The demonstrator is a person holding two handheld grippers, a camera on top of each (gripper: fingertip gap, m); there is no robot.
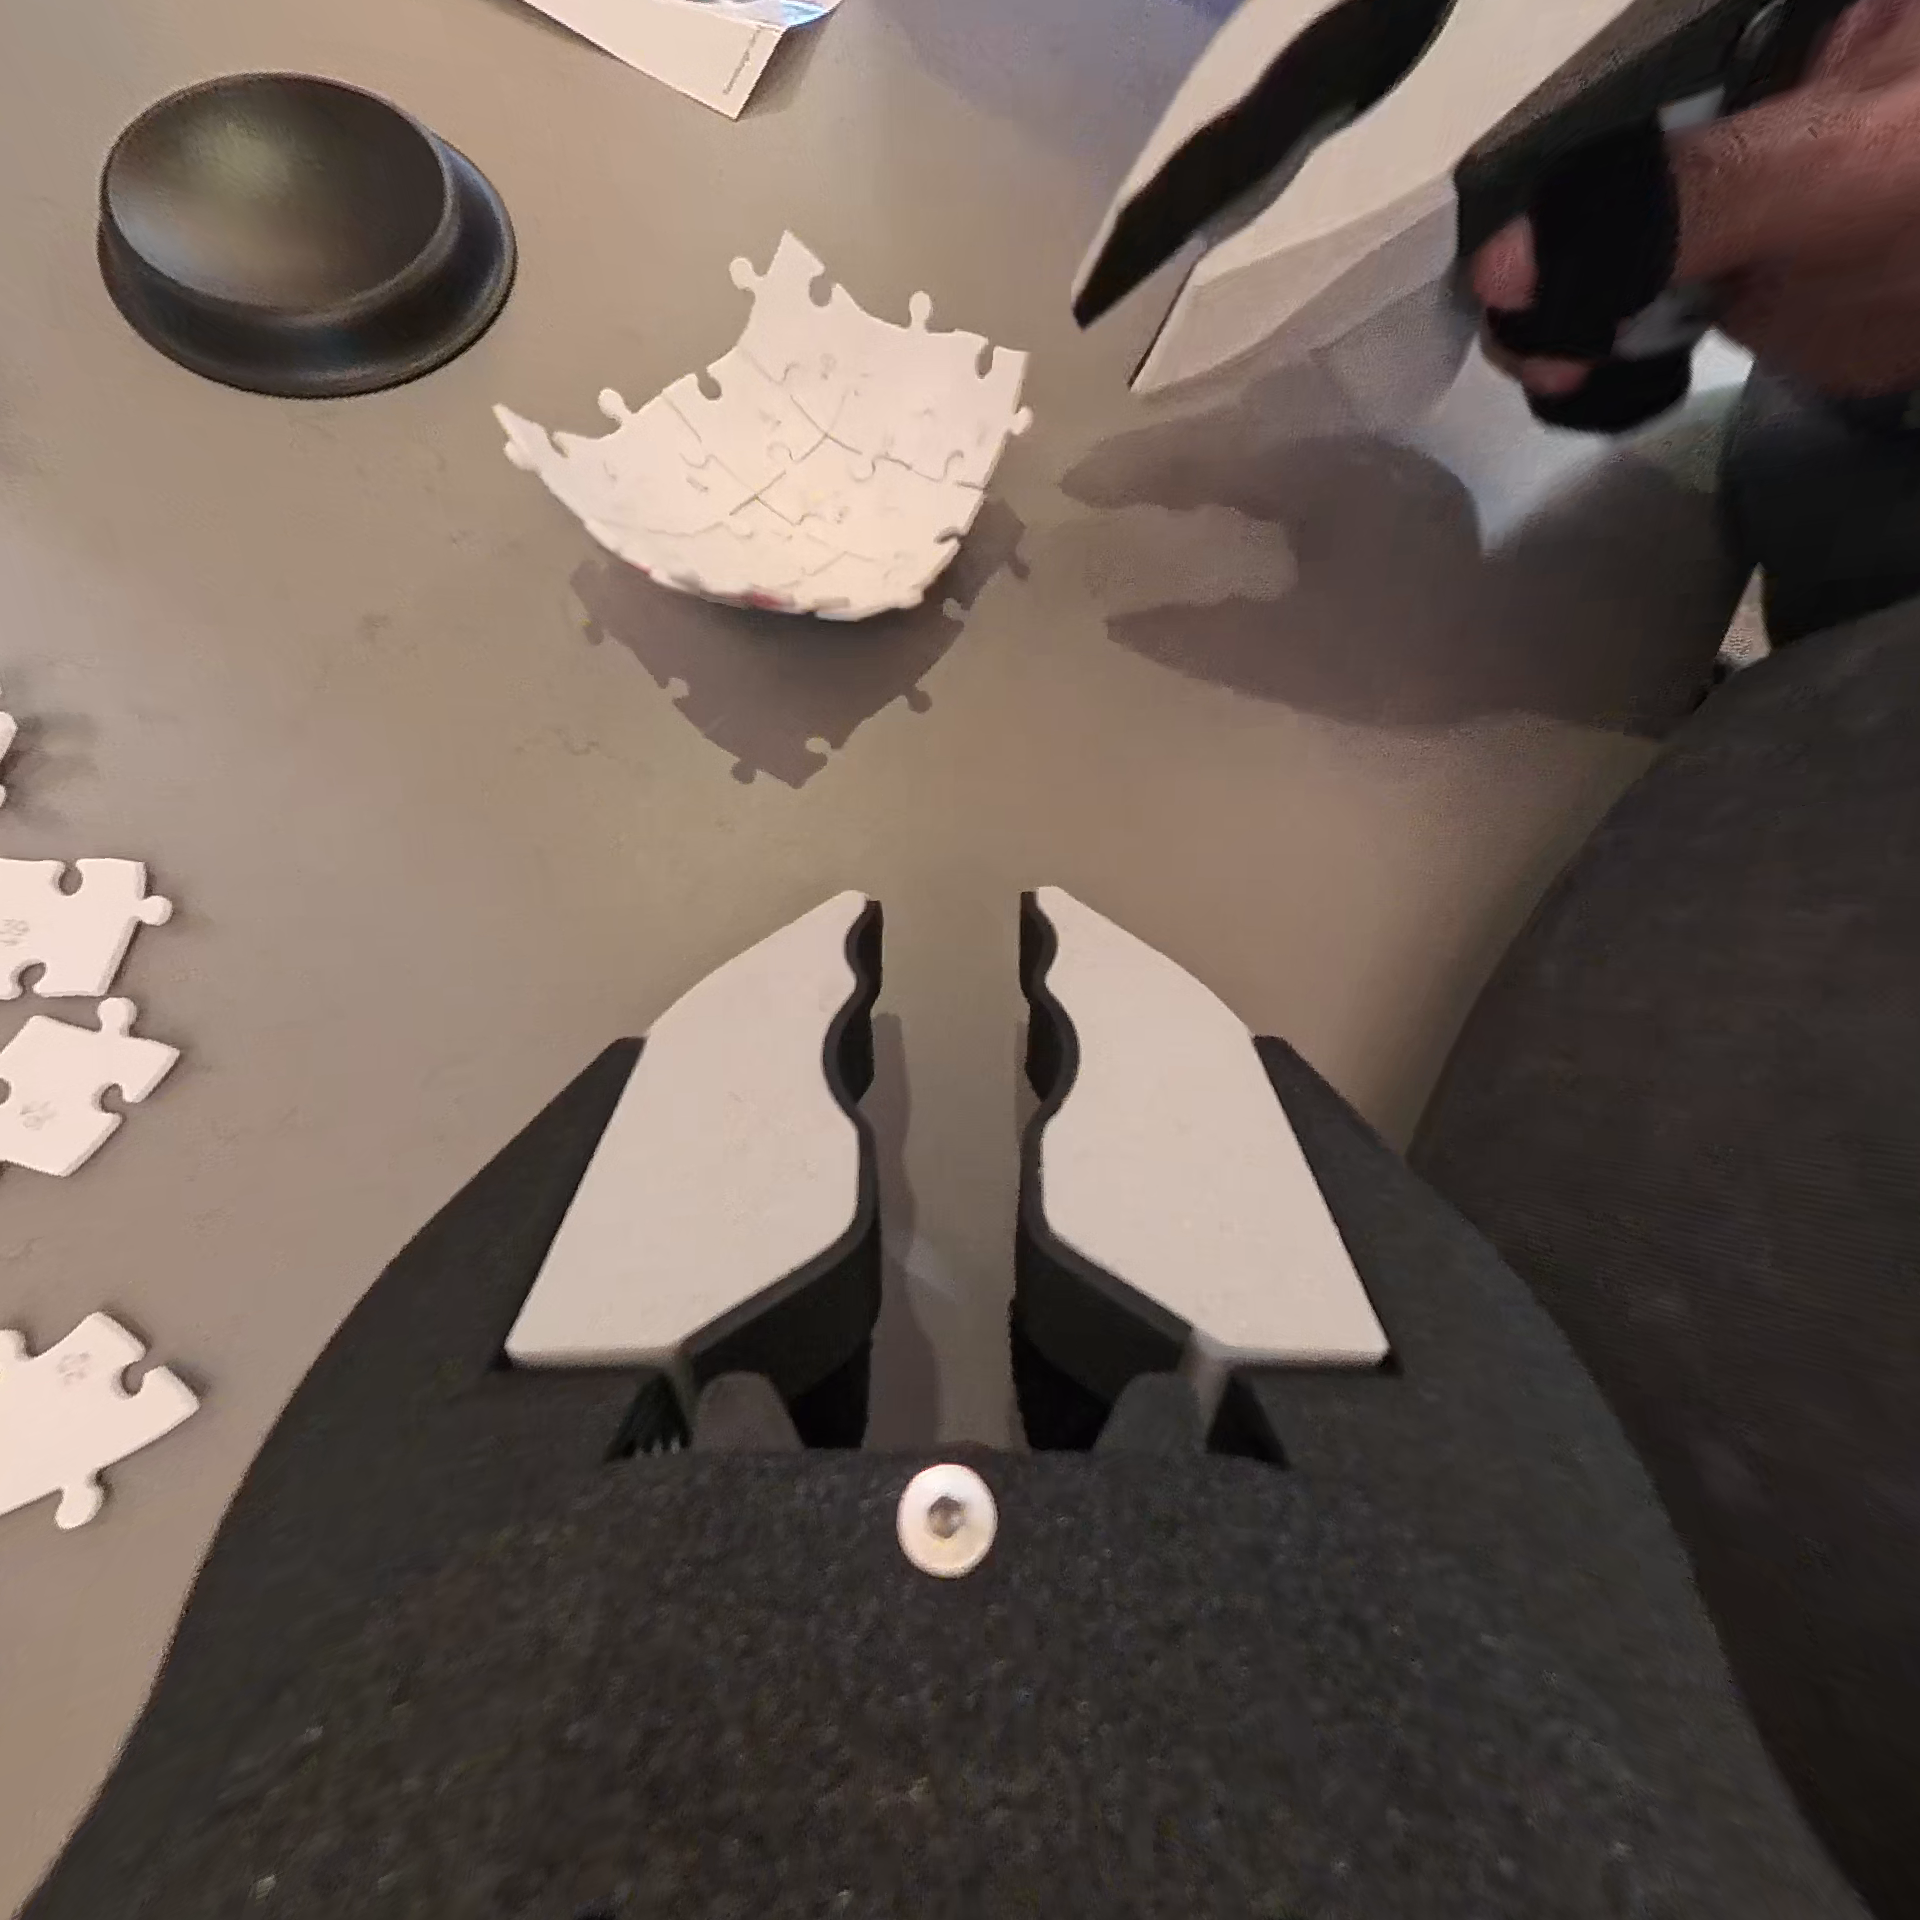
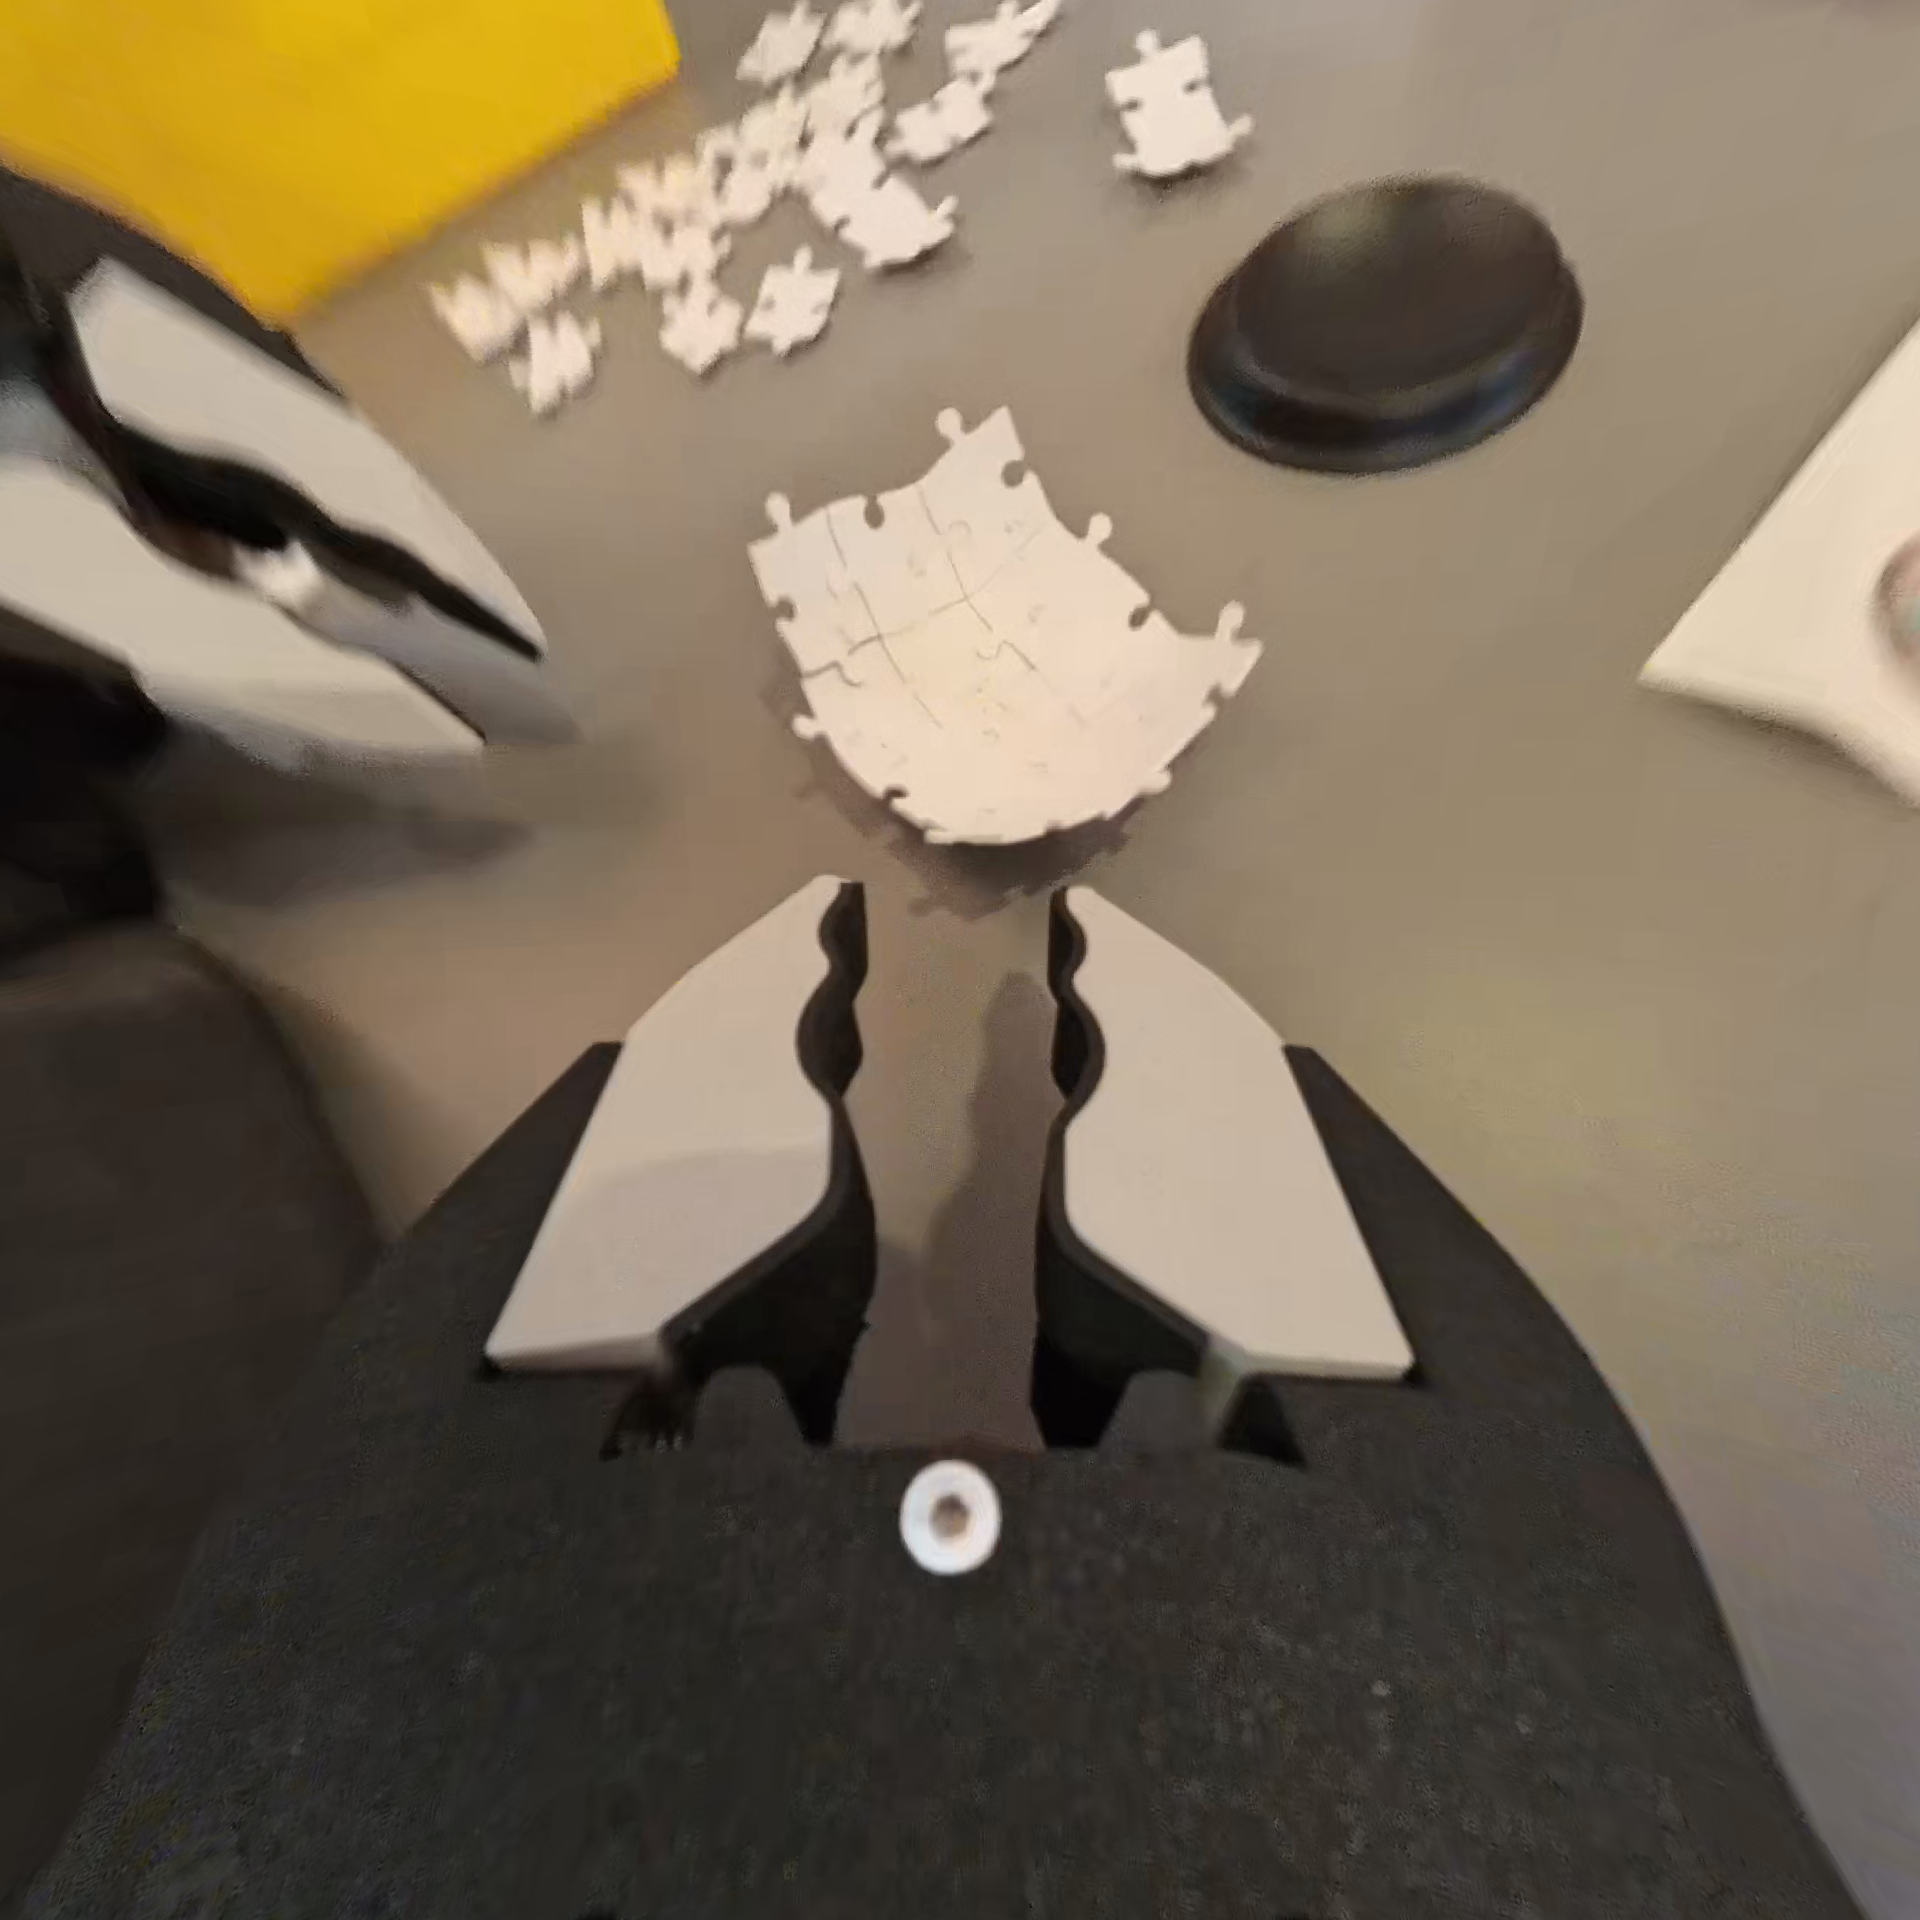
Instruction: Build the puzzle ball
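A curved white section of joined puzzle pieces lies on the grey table, hollow side up; it also shows in the right wrist view. My left gripper is open and empty, short of the section. My right gripper is open and empty, its tips just short of the section's near edge. The right gripper, held by a gloved hand, hovers to the right of the section. The left gripper shows blurred at the left. Several loose white pieces lie beyond the section.
A black round stand sits left of the section, also in the right wrist view. Loose pieces lie at the left edge. A yellow box, a white paper and a dark chair border the table. My hands' fingertips stand some 12 cm from each other.
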